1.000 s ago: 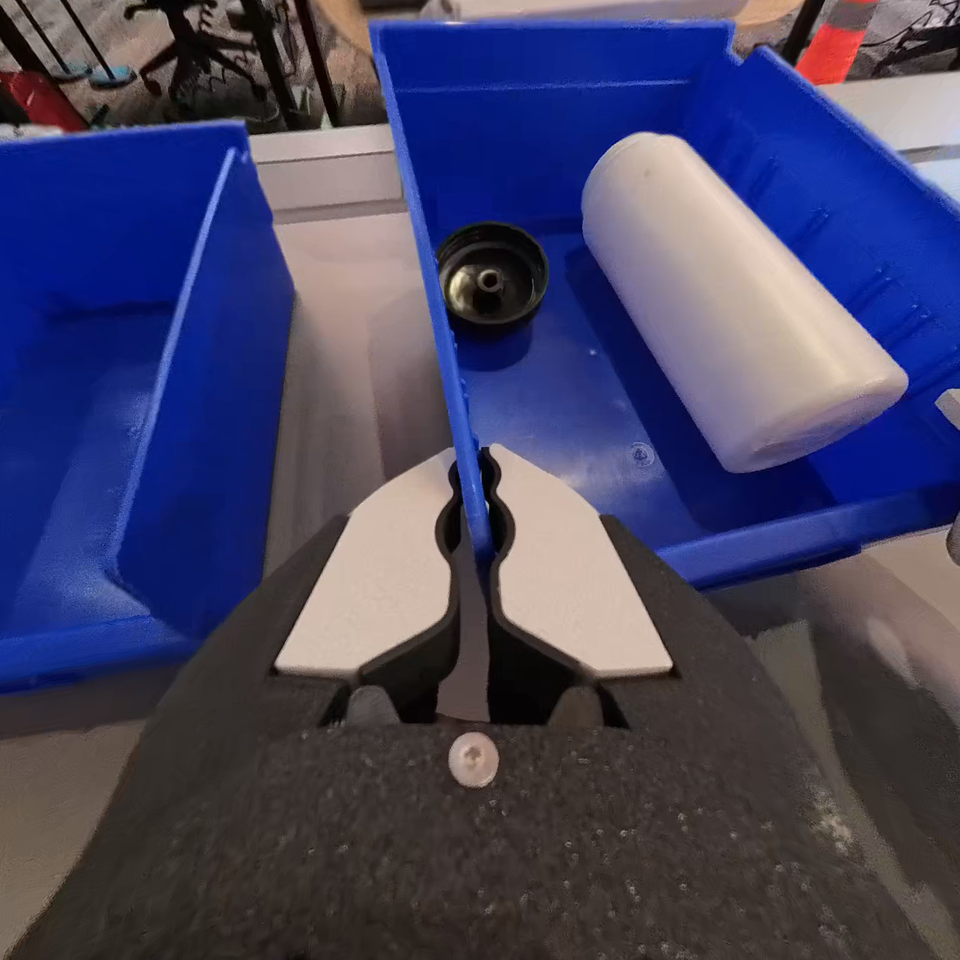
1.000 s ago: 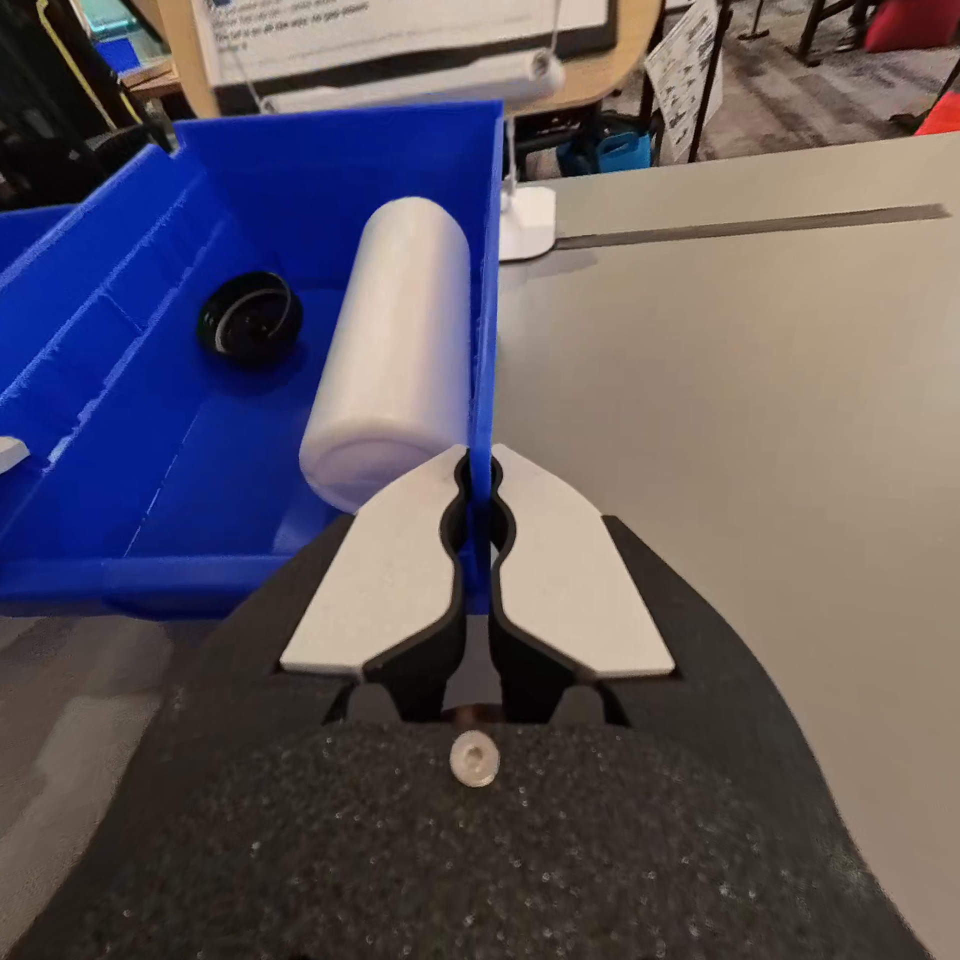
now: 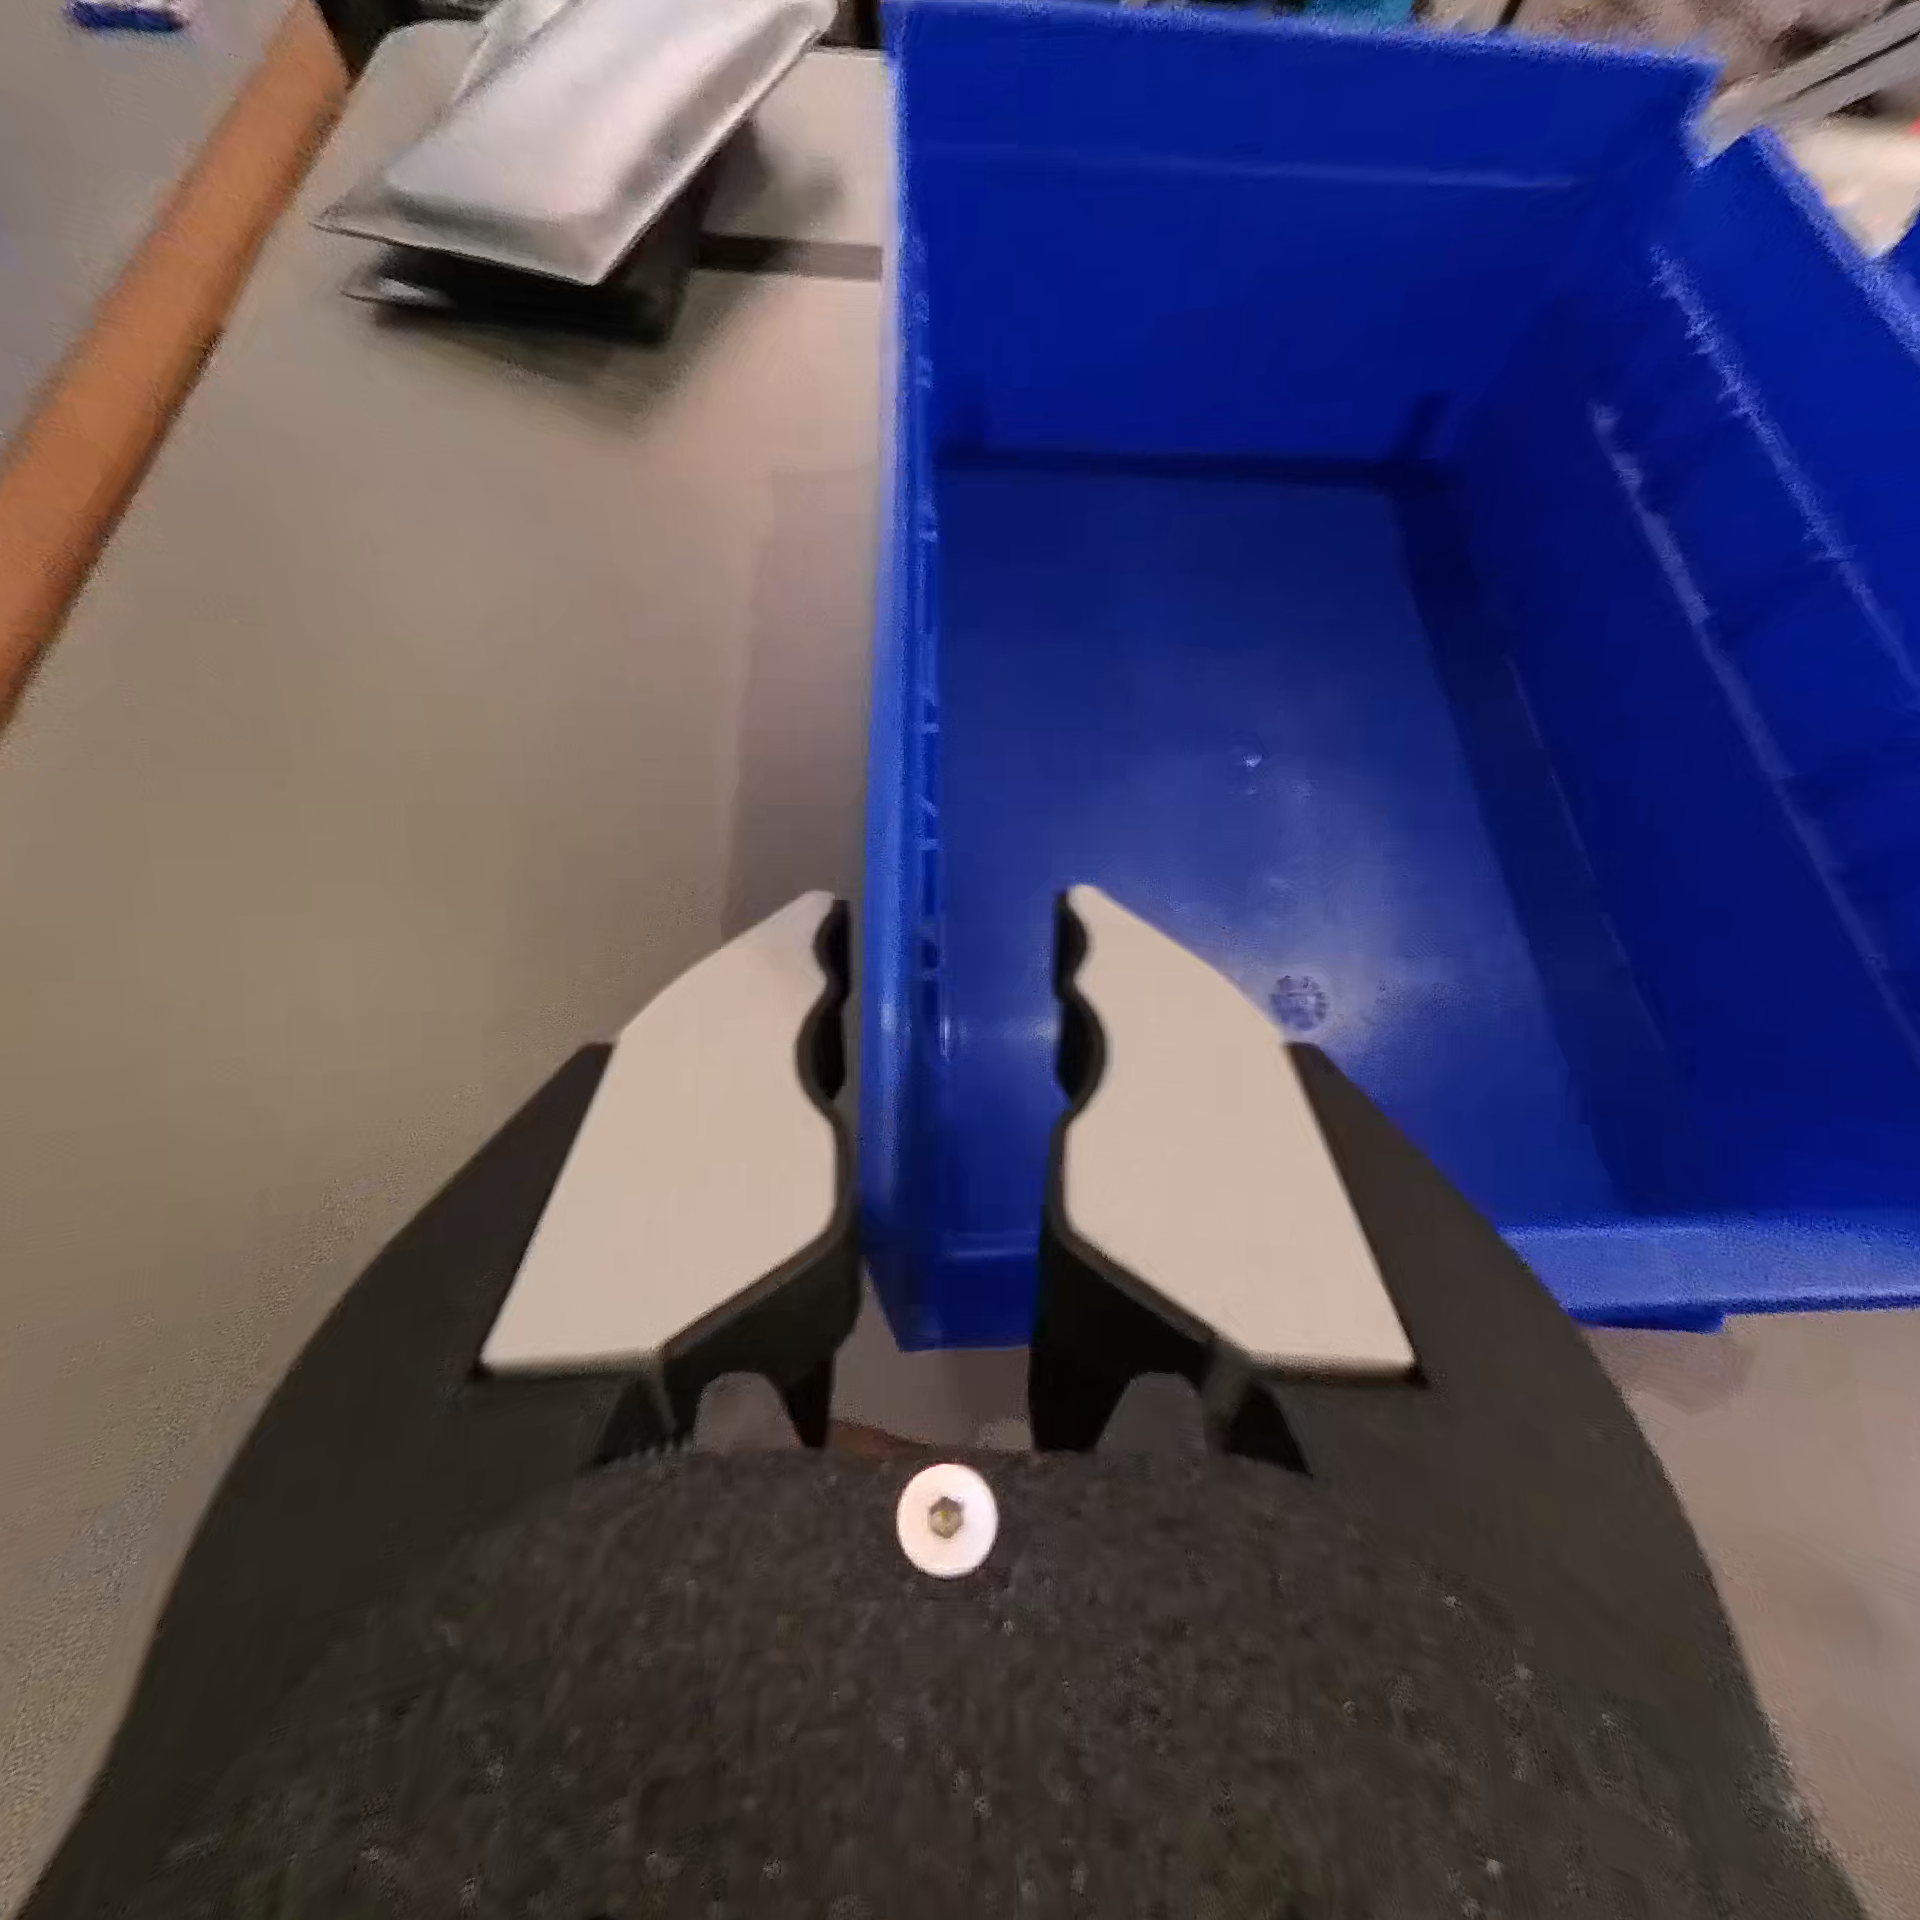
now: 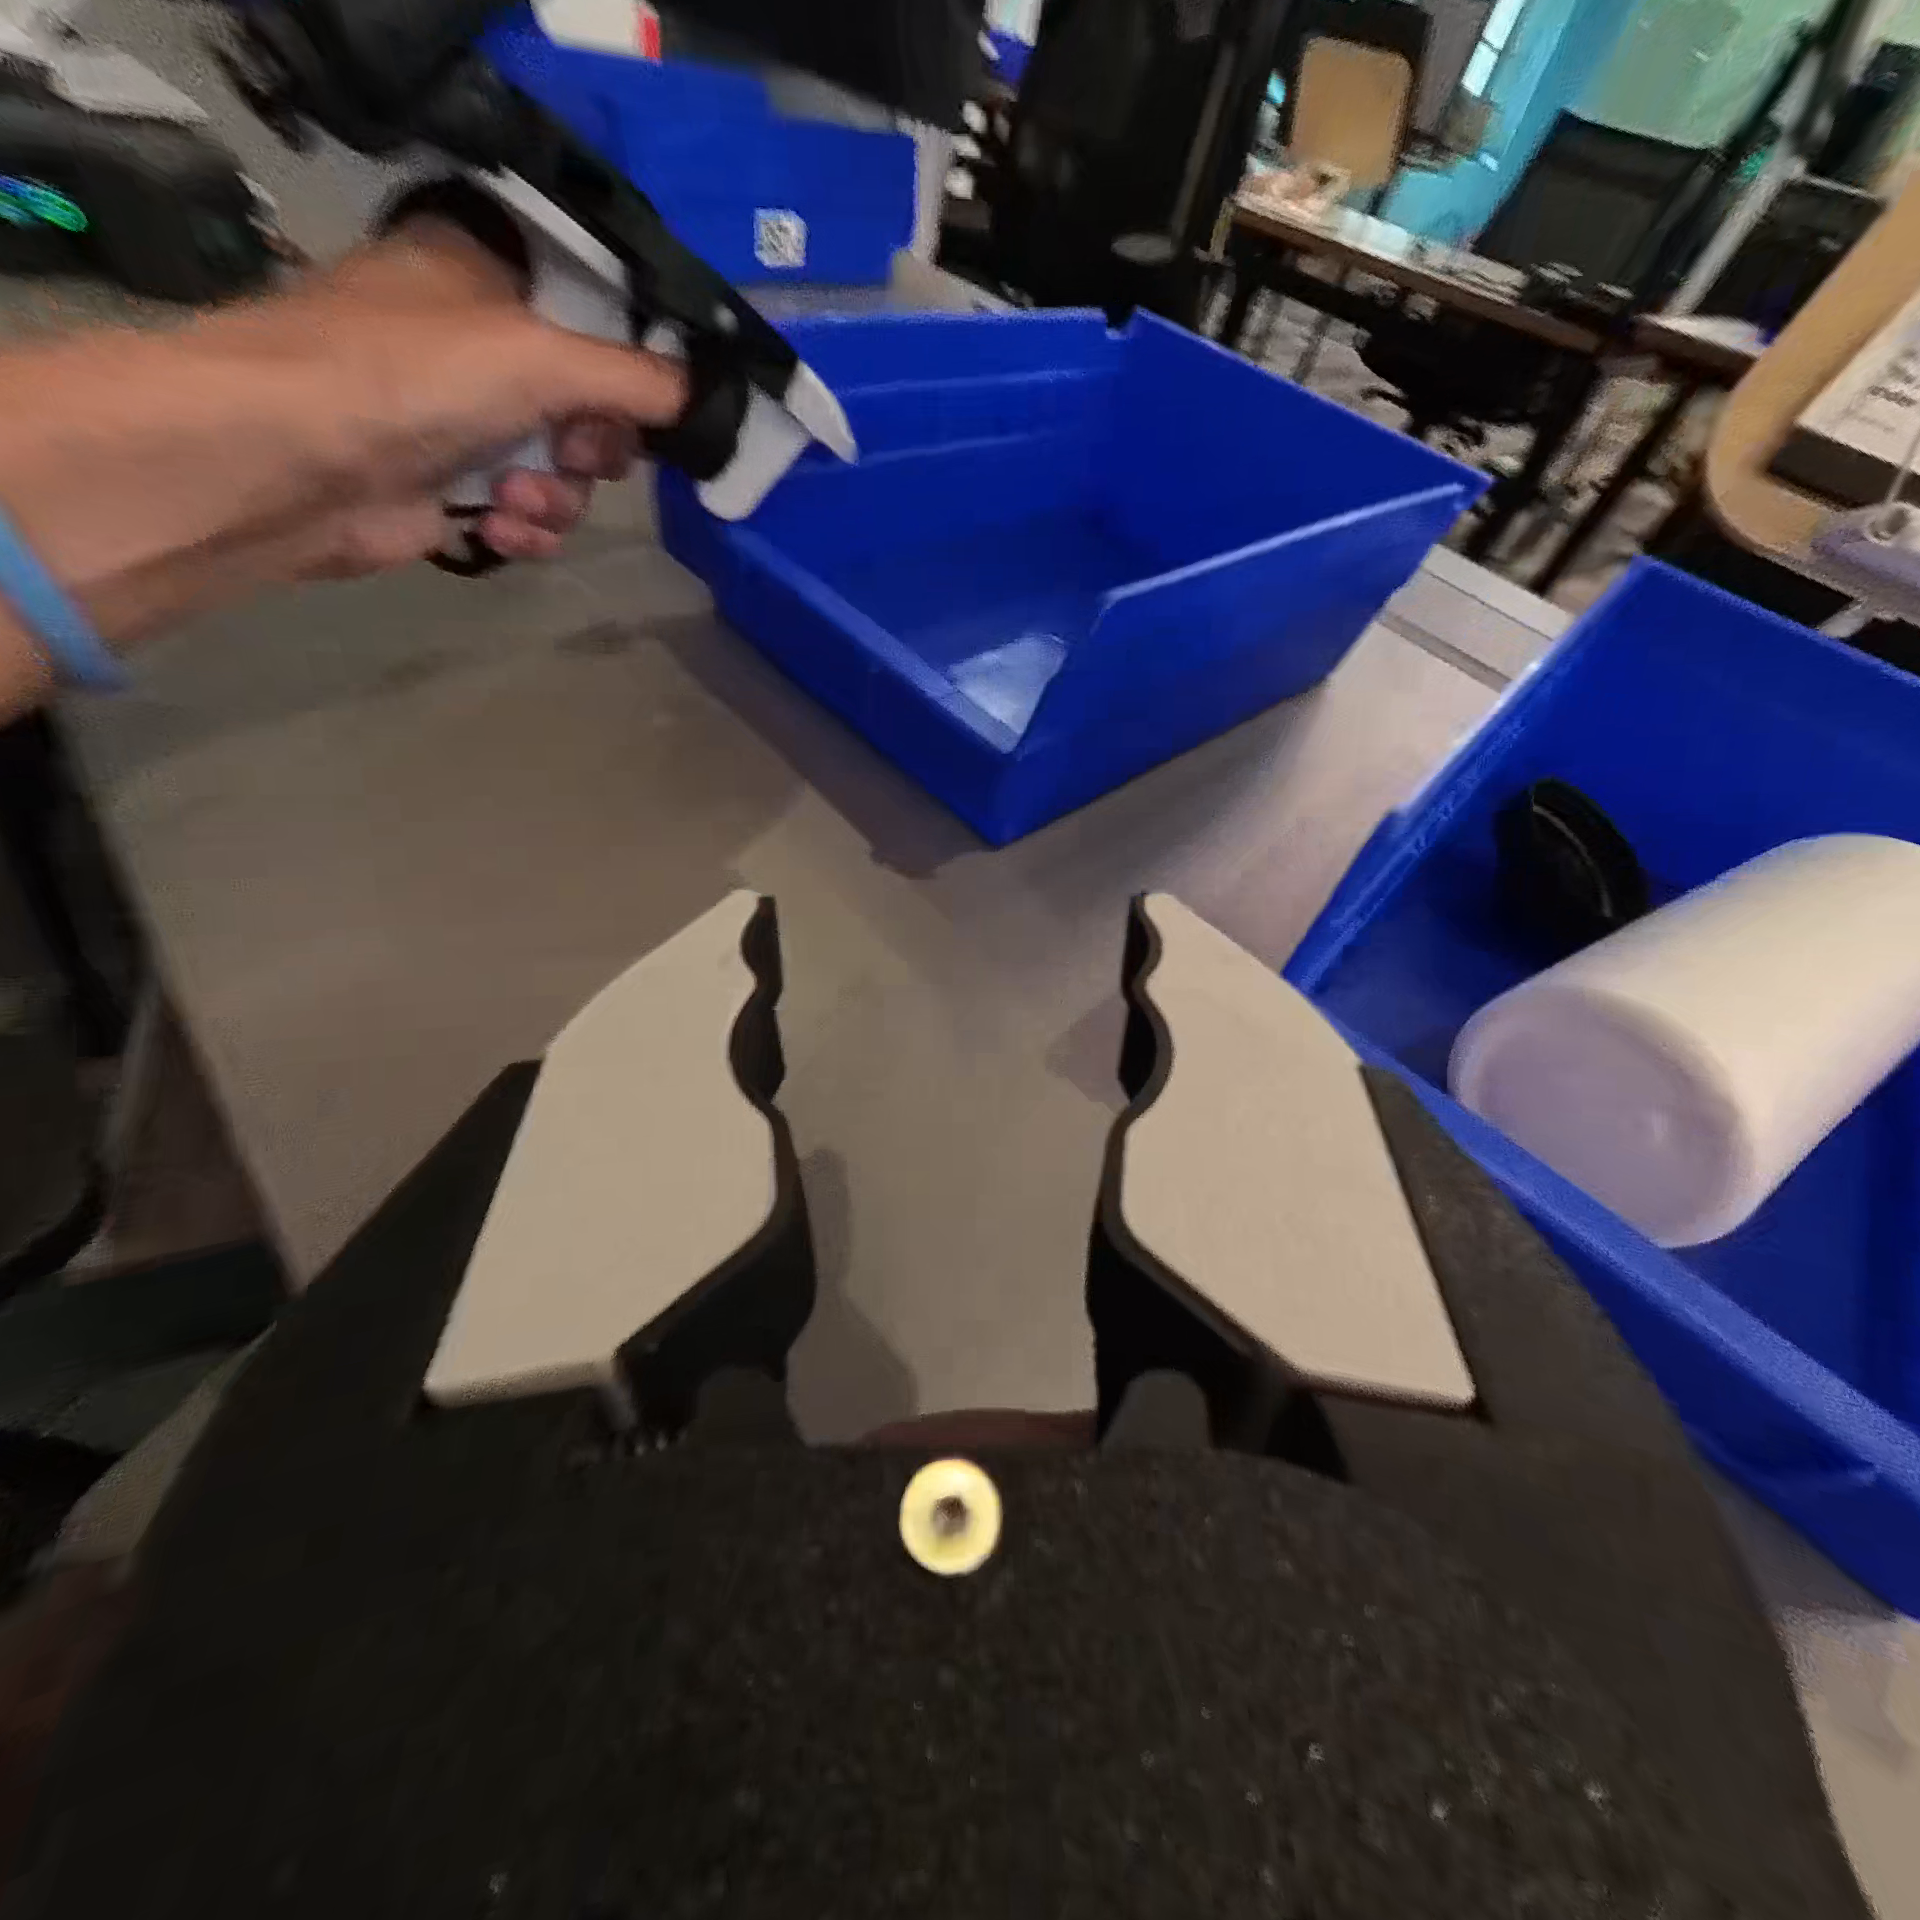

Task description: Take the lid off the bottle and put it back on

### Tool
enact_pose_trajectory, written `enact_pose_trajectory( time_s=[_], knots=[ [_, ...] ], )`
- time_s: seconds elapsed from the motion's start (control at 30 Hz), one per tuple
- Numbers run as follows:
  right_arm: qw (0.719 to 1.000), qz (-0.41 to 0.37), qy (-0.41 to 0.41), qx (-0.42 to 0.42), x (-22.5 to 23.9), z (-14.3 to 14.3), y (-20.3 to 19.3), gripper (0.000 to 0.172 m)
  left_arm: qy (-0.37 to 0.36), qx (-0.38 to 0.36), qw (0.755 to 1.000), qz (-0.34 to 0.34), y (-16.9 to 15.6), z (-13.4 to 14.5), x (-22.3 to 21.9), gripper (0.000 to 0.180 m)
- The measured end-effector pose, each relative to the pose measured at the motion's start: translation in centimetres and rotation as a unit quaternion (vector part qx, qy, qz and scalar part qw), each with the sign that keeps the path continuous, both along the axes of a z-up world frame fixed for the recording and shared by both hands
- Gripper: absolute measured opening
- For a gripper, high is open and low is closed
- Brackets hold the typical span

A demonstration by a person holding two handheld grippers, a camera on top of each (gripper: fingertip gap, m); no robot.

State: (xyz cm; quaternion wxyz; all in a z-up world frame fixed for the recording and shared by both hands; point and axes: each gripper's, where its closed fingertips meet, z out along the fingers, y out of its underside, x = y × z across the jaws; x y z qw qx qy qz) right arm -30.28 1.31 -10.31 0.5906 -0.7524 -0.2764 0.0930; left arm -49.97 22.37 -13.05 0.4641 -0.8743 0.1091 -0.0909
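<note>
Both claws have let go of the loaded bin (image 4: 1455, 935), whose side walls they pinched shut a second ago. My left claw (image 3: 951, 904) has swung to the empty bin (image 3: 1247, 312) and now straddles its left wall: the jaws stand apart, the left finger (image 3: 717, 1091) close against the outside of the wall, the right finger (image 3: 1174, 1122) clear of it inside, so nothing is clamped. My right claw (image 4: 951, 909) hangs open over bare surface (image 4: 416, 831) between the two bins, holding nothing. The right view also shows the left hand (image 4: 312, 436) carrying its claw at the empty bin's far corner. The bottle (image 4: 1683, 1039) lies on its side in the loaded bin, just right of my right claw, with the black lid (image 4: 1569, 862) resting apart from it behind, against the bin's left wall. The lid is therefore already off; refitting is outstanding. My judgement: bin positioning is done or nearly so, and neither claw is yet lined up on bottle or lid. Motion blur limits finer detail.
</note>
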Motion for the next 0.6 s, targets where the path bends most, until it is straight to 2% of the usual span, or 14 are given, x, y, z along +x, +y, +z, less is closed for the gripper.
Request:
enact_pose_trajectory(
  time_s=[0.03, 0.07, 0.17, 0.23, 0.37, 0.4, 0.43, 0.5, 0.53, 0.6],
  knots=[
    [1.000, -0.025, -0.010, -0.010, -0.4, -0.5, 1.2, 0.065, -0.010, -0.001, 1.000, -0.002, -0.3, 0.1, 0.0, 0.011],
    [0.998, -0.047, -0.020, -0.025, -0.8, -1.1, 2.3, 0.064, -0.017, -0.004, 1.000, -0.010, -0.9, 0.1, 0.2, 0.005],
    [0.992, -0.100, -0.050, -0.060, -1.6, -2.7, 4.7, 0.063, -0.002, 0.000, 1.000, 0.023, -3.9, 0.0, -0.3, 0.005],
    [0.991, -0.114, -0.035, -0.061, -2.2, -2.7, 5.9, 0.064, 0.002, -0.007, 0.999, 0.038, -6.7, 0.0, -0.6, 0.005],
    [0.991, -0.112, 0.016, -0.065, -3.4, -2.1, 7.0, 0.065, -0.006, 0.000, 0.997, 0.074, -12.4, 0.0, -1.8, 0.005],
    [0.992, -0.106, 0.020, -0.068, -3.6, -2.2, 7.0, 0.070, -0.010, 0.002, 0.996, 0.084, -13.7, 0.1, -2.1, 0.005],
    [0.993, -0.082, 0.040, -0.080, -4.5, -2.1, 6.7, 0.067, -0.010, 0.006, 0.995, 0.099, -14.9, 0.1, -2.4, 0.006],
    [0.987, -0.092, 0.080, -0.109, -4.6, -1.9, 6.0, 0.016, 0.002, 0.011, 0.991, 0.131, -16.9, 0.2, -3.2, 0.005],
    [0.985, -0.098, 0.085, -0.114, -4.3, -1.7, 5.8, 0.006, -0.005, 0.014, 0.991, 0.134, -17.7, 0.2, -3.2, 0.006],
    [0.987, -0.096, 0.071, -0.111, -4.2, -1.3, 5.2, 0.005, -0.005, 0.022, 0.990, 0.142, -19.0, 0.4, -2.9, 0.006]
  ],
)
